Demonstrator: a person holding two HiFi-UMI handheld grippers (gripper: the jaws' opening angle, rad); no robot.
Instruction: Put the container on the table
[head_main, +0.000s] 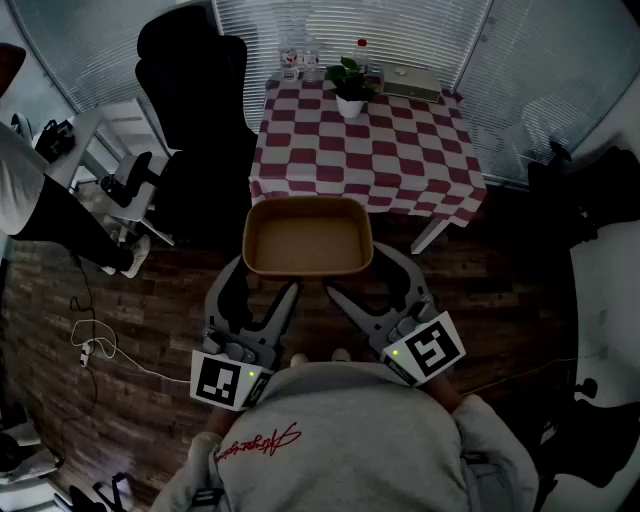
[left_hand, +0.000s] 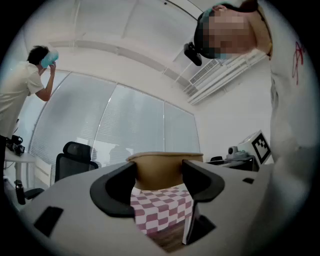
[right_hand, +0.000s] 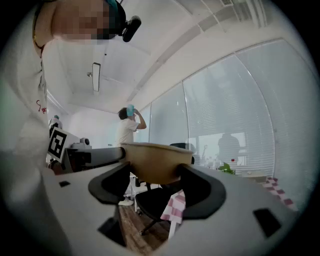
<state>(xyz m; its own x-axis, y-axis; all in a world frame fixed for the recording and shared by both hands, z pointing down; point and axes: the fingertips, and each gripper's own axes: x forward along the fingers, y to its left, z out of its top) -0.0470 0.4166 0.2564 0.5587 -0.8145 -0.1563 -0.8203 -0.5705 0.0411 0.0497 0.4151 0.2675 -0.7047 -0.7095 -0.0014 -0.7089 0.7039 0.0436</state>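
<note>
Currently, you hold the container (head_main: 307, 238) in the air over the wooden floor (head_main: 150, 300), on the near side of the table (head_main: 370, 140) and not touching it. The left gripper (head_main: 265, 278) and the right gripper (head_main: 358, 272) each clasp its near wall, one towards either corner.

In the left gripper view the left gripper (left_hand: 159, 182) has its jaws spread wide, with the pads pressed to both sides of the container (left_hand: 160, 170). The right gripper view shows the same for the right gripper (right_hand: 152, 182) on the container (right_hand: 157, 162).

Matters obscured:
- From the head view the jaw tips run beneath the container's rim, so the contact is not visible there.
- Both gripper views cut off the container's base behind the jaws.
- Your hands are mostly hidden under your sweatshirt (head_main: 340, 440).
- Small clear items (head_main: 298, 62) at the table's far edge cannot be identified, nor can the flat object (head_main: 410, 82) at its far right corner.

A potted plant (head_main: 350, 85) stands on the far part of the table. An office chair (head_main: 195, 80) stands to the left of the table. A bystander (left_hand: 22, 95) is partly cut off at the left edge.
</note>
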